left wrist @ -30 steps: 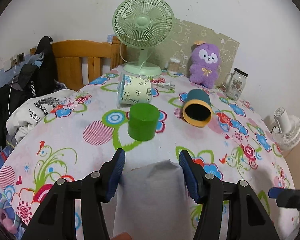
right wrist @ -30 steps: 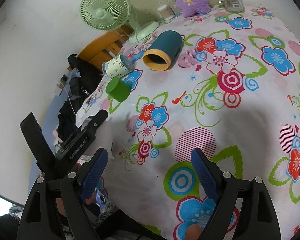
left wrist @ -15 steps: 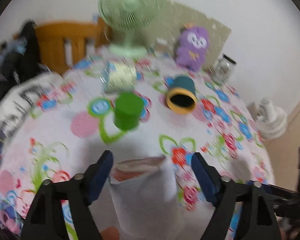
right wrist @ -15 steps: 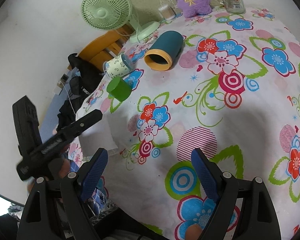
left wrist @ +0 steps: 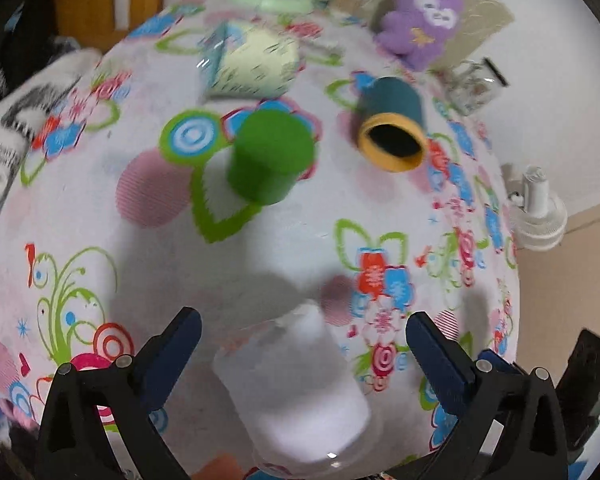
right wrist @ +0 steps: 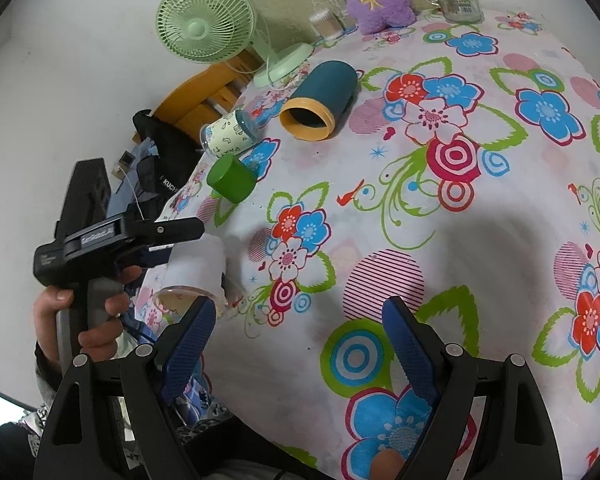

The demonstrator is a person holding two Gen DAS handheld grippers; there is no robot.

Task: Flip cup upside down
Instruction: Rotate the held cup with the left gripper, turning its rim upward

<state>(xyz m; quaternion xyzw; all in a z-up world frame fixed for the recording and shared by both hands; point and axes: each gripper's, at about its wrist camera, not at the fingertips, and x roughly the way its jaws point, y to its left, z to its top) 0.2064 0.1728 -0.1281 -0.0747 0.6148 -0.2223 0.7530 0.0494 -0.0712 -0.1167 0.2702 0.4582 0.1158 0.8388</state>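
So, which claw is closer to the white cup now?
Left. The left claw is open around the white cup, which lies between its fingers at the table edge. The right claw is open over the tablecloth, with the cup off to its left.

Both wrist views overlook (closely) one table (right wrist: 500, 240) — forward.

The left gripper (left wrist: 302, 340) has its jaws spread wide, blue pads (left wrist: 172, 354) clear of anything between them. A bare hand (right wrist: 86, 316) wraps its grey handle, tool held level. The right gripper (right wrist: 296, 340) is likewise spread wide, nothing between its fingers (right wrist: 408, 344), pointing forward.
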